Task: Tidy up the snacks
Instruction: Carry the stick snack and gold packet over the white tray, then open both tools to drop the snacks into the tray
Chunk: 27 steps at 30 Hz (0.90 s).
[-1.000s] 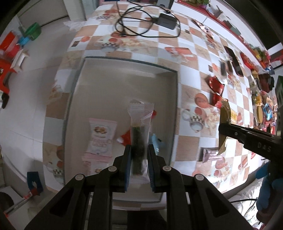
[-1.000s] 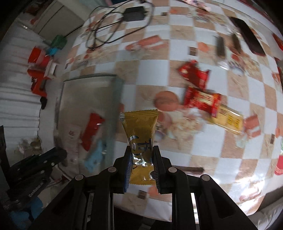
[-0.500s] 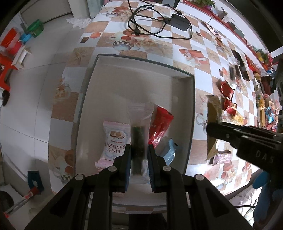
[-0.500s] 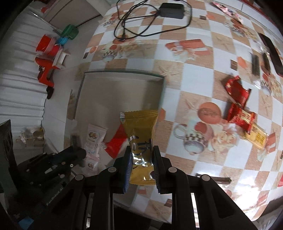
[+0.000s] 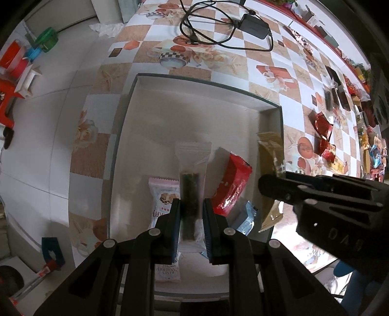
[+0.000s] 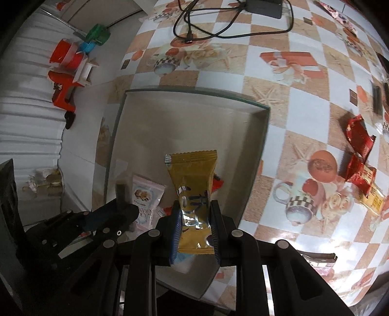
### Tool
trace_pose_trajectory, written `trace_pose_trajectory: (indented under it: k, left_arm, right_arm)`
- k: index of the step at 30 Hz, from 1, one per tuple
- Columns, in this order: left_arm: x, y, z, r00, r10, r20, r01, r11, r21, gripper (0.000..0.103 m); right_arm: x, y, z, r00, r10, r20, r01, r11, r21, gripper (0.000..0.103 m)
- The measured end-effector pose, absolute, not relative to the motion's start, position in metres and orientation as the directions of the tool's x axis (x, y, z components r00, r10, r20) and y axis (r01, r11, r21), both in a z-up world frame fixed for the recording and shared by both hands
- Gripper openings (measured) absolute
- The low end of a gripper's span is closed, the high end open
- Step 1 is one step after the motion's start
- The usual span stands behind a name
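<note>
Now both grippers hang over the shallow grey box (image 5: 267,107) that sits on the checked tablecloth (image 5: 262,63). In the left wrist view, the left gripper (image 5: 192,216) points down at the lower middle of the frame, its jaws narrow and clamped on a clear packet (image 5: 193,170) with a dark green strip inside; the packet stands up between the fingers, over the box floor. On that floor lie a pink packet (image 5: 161,201) just left of the fingers, a red packet (image 5: 233,184) to the right of them, and a small blue packet (image 5: 246,216) below the red one. The right gripper (image 5: 269,187) enters from the right edge of this frame, at the box's right wall.

In the right wrist view, the right gripper (image 6: 194,218) sits at the lower middle, its jaws drawn in on a yellow packet (image 6: 193,179), which rises above the fingers over the lower part of the box (image 6: 194,93). The pink packet (image 6: 144,197) shows just left of it. The left gripper's dark body fills the lower left.

Loose red packets (image 6: 359,136) lie on the cloth at the right of this frame, well apart from the box. A black cable and charger (image 5: 252,23) rest on the cloth at the top.
</note>
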<state>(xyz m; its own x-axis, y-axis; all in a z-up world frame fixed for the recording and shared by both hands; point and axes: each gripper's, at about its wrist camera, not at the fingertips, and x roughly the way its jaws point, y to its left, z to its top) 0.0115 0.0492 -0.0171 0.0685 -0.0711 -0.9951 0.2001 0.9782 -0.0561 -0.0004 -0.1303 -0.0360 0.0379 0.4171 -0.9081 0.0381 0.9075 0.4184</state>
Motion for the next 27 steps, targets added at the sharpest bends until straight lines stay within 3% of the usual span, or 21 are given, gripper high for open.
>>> trace_pose_trajectory:
  k: [13, 16, 18, 20, 24, 25, 27]
  left_arm:
    - [0.018, 0.045, -0.026, 0.058, -0.044, -0.997, 0.203, 0.979, -0.032, 0.021]
    - [0.018, 0.043, -0.025, 0.062, -0.026, -0.998, 0.212, 0.977, -0.012, 0.035]
    - [0.017, 0.043, -0.024, 0.071, -0.015, -0.997, 0.211, 0.977, 0.0, 0.06]
    - [0.015, 0.044, -0.021, 0.09, -0.003, -0.996, 0.208, 0.978, 0.016, 0.068]
    - [0.015, 0.043, -0.02, 0.095, 0.011, -0.995, 0.21, 0.977, 0.031, 0.074]
    - [0.014, 0.043, -0.019, 0.096, 0.015, -0.995, 0.209, 0.977, 0.035, 0.075]
    - [0.014, 0.042, -0.018, 0.099, 0.02, -0.995, 0.208, 0.977, 0.04, 0.075]
  right_arm:
    - [0.014, -0.119, -0.049, 0.014, 0.398, -0.917, 0.039, 0.916, 0.398, 0.024]
    - [0.016, -0.118, -0.048, 0.014, 0.395, -0.919, 0.032, 0.918, 0.395, 0.024]
    - [0.016, -0.118, -0.048, 0.011, 0.397, -0.918, 0.03, 0.917, 0.398, 0.024]
    - [0.016, -0.118, -0.048, 0.009, 0.4, -0.916, 0.029, 0.916, 0.4, 0.024]
    - [0.014, -0.121, -0.048, 0.001, 0.404, -0.915, 0.031, 0.914, 0.404, 0.026]
    - [0.014, -0.121, -0.048, 0.0, 0.404, -0.915, 0.033, 0.914, 0.404, 0.031]
    - [0.013, -0.123, -0.047, 0.007, 0.4, -0.916, 0.036, 0.916, 0.4, 0.07]
